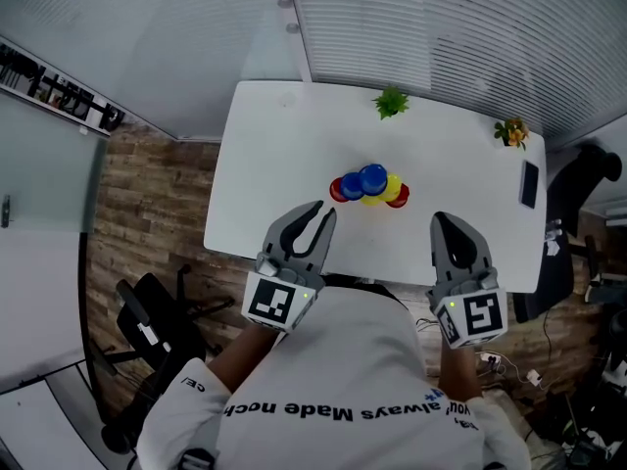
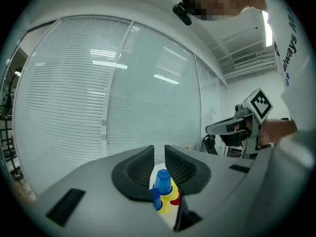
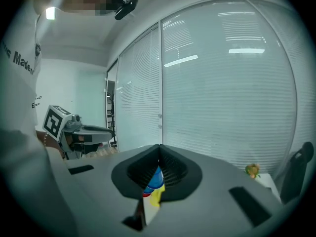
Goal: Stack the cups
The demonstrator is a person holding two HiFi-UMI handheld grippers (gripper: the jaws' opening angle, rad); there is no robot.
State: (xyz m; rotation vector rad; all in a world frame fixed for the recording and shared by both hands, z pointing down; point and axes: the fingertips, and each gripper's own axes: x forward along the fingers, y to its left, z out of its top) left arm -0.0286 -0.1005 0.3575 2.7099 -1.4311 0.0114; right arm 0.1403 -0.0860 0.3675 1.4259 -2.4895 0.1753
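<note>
While both grippers hang near the front edge of the white surface [image 1: 265,164], the cups [image 1: 370,186] stand bunched together at its centre, clear of both tools. The bunch is made of blue, yellow and red cups; a blue cup [image 2: 162,180] sits mouth down at the top, with another blue, a yellow and a red one below and beside it.

The left gripper [image 1: 321,213] lies at 7 o'clock from the cups. Its own view shows the left gripper [image 2: 159,152] released: the jaws stand a narrow gap apart with nothing between the pads, and the cups appear through that gap, farther off on the surface. The right gripper [image 1: 446,223] lies at 4 o'clock from the cups. Its own view shows the right gripper [image 3: 159,149] clenched: the jaw tips meet and grasp nothing, and the cups [image 3: 154,186] show only through the opening beneath the tips.

A green plant [image 1: 392,102] stands at 12 o'clock from the cups, by the far edge. A yellow plant [image 1: 511,131] stands at 2 o'clock, near the far right corner. A dark flat item [image 1: 529,184] lies at 3 o'clock, by the right edge. A black chair [image 1: 147,331] stands on the floor at 8 o'clock, off the surface. White blinds [image 1: 441,27] run behind the far edge.
</note>
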